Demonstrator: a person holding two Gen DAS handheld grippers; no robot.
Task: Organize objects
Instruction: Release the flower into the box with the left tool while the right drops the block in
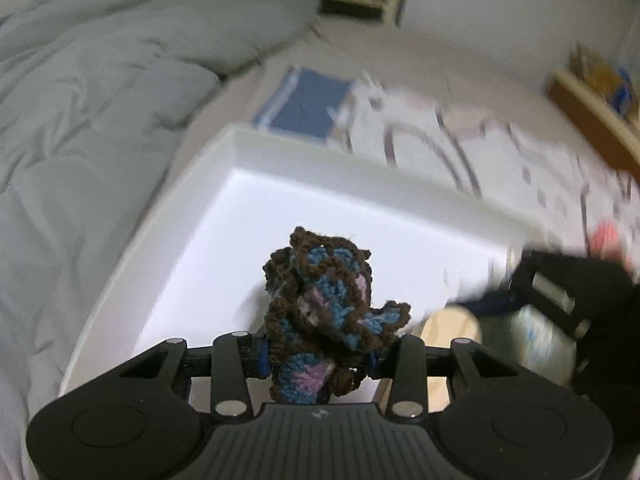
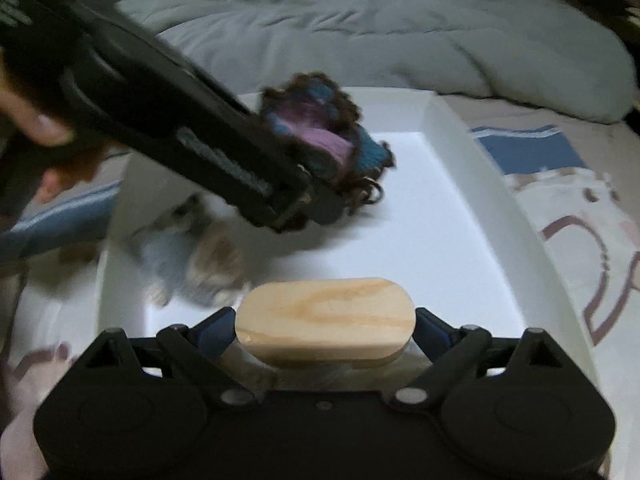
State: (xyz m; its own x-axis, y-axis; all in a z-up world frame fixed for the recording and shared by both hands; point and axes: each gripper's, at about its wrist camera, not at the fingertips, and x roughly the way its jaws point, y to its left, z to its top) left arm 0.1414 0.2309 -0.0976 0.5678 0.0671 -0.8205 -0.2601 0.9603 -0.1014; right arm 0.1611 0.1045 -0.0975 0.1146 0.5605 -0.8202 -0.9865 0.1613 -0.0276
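Between the matt black plastic fingers of the left gripper (image 1: pixel 320 360), a crocheted yarn piece (image 1: pixel 320 304) shows rough, looped stitches. Below it, the white tray (image 1: pixel 248 148) looks smooth and matt. The right gripper (image 2: pixel 326 330) flanks a pale wooden lid (image 2: pixel 326 316), smooth and grained. Beyond the tray lies soft, creased grey bedding (image 2: pixel 360 20).
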